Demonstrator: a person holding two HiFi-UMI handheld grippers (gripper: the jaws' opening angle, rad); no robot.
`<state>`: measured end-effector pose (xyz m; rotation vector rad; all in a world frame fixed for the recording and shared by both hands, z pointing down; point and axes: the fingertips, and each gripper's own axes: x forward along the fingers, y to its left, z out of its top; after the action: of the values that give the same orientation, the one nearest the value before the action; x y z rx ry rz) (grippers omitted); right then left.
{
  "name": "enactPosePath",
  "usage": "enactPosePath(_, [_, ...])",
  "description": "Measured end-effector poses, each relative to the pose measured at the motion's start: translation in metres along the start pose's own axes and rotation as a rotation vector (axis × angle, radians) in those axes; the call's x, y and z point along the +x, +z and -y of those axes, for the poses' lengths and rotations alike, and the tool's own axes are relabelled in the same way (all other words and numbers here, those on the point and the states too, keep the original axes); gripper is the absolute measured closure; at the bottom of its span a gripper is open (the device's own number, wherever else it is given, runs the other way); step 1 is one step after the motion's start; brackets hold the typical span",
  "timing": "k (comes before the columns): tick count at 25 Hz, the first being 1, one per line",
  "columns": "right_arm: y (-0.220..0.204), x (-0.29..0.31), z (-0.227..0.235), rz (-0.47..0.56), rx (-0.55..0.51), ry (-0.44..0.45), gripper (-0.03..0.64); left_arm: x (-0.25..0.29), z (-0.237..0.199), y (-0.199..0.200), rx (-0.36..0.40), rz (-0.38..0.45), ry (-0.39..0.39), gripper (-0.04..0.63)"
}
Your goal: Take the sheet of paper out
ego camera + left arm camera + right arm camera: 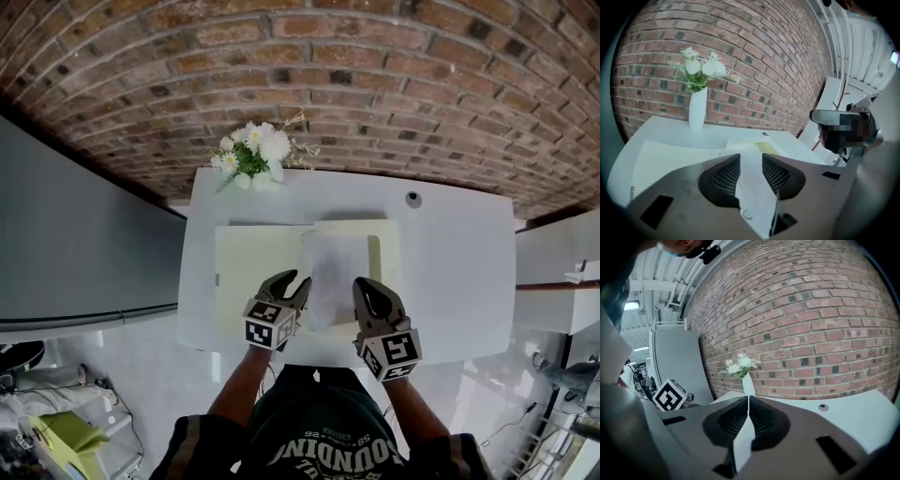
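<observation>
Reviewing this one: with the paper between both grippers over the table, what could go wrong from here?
1. The left gripper has its jaws apart around the sheet of paper, so only the right gripper pinches it; it could sag or slip free.
2. That pinch is on a thin edge, so a tug might crease or tear it.

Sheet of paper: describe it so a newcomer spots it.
On the white table below the brick wall, a pale yellow folder lies before the flower vase. The sheet of paper is the white one over it, one edge pinched in the right gripper.
</observation>
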<state>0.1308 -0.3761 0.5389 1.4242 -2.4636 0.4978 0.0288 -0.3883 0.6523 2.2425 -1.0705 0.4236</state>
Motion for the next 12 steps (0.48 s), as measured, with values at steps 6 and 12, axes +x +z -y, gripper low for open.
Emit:
enactPosePath(6, [-0.005, 0.003, 0.001, -0.009, 0.005, 0.000, 0.546, 0.010, -0.008, -0.019, -0.050, -0.069, 0.037, 0.446])
enactPosePath(12, [-0.009, 0.004, 0.004, -0.018, 0.021, -0.003, 0.546, 0.026, -0.011, -0.039, -0.110, -0.123, 0.042, 0.446])
